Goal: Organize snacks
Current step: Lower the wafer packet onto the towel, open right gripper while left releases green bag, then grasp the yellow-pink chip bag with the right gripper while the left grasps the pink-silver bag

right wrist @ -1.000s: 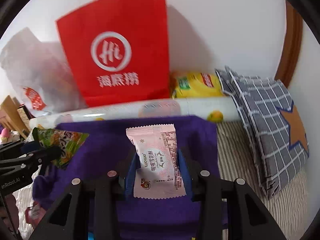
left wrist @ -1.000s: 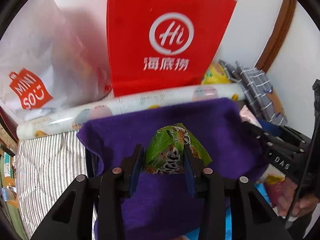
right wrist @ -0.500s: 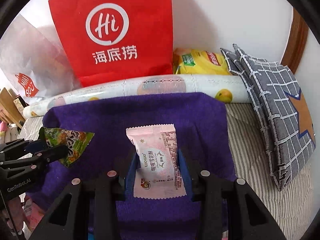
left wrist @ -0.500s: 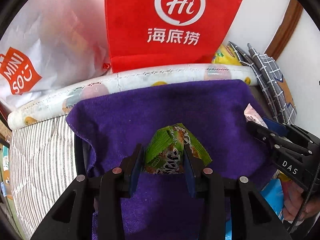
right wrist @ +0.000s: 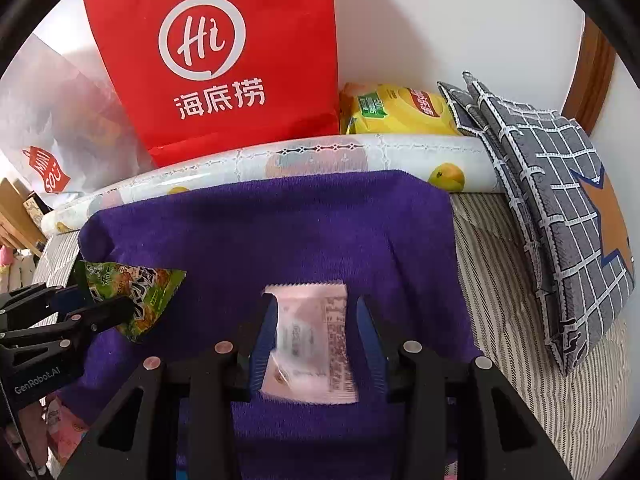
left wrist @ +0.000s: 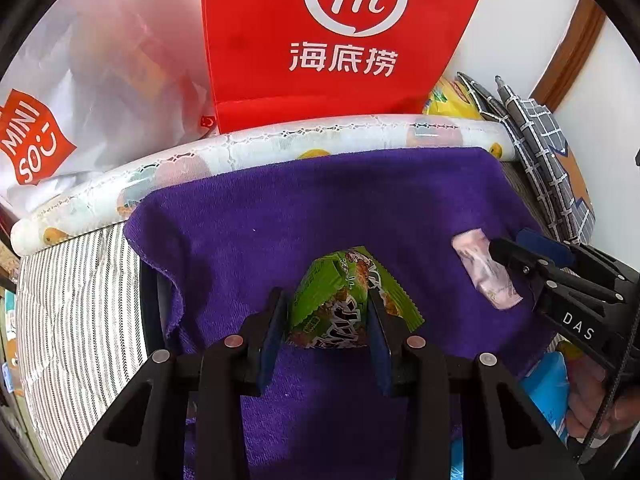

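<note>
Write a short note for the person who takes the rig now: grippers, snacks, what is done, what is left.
Left gripper: shut on the green snack packet, above the purple towel.
Right gripper: the pink snack packet sits between its fingers; the picture is blurred there, so grip is unclear.
Done: both packets are picked up.
Left: set both down; the place is not shown.

Red bag (left wrist: pixel 336 40) reads "Hi 海底捞"; white bag (left wrist: pixel 32 140) "MINISO".
</note>
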`<state>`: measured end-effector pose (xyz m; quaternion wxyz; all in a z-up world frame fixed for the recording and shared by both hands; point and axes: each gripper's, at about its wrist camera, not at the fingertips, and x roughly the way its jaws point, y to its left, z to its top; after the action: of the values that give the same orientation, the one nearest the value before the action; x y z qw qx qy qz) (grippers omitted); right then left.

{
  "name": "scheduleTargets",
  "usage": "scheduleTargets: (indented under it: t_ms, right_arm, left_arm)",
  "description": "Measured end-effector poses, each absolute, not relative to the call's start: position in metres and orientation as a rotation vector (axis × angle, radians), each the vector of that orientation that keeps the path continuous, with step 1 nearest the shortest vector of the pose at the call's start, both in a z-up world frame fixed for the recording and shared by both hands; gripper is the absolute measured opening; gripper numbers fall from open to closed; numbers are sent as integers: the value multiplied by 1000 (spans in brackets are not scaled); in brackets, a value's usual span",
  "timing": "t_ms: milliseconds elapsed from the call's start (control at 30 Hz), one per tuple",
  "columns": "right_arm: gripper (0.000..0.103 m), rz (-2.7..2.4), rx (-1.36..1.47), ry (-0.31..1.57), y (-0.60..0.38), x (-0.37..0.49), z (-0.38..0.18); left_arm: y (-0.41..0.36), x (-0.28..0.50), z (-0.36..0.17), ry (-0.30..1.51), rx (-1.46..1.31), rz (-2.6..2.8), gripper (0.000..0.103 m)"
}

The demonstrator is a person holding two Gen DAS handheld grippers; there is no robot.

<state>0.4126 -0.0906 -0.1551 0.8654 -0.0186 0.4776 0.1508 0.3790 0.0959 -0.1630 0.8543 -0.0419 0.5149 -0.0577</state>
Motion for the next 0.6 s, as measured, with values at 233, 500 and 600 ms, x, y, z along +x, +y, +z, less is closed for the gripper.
scheduleTargets:
  t_ms: [233, 500, 600]
  right_arm:
    - [57, 322, -39, 981, -89, 410, -148]
    - [76, 320, 21, 918, -93, 393, -121]
    - [80, 287, 8, 908, -96, 380, -111]
  left_arm:
    - [94, 376, -161, 1089, -80, -137, 41]
    - [94, 371, -139, 1060, -85, -150, 60]
    - [92, 367, -130, 1051, -69, -140, 68]
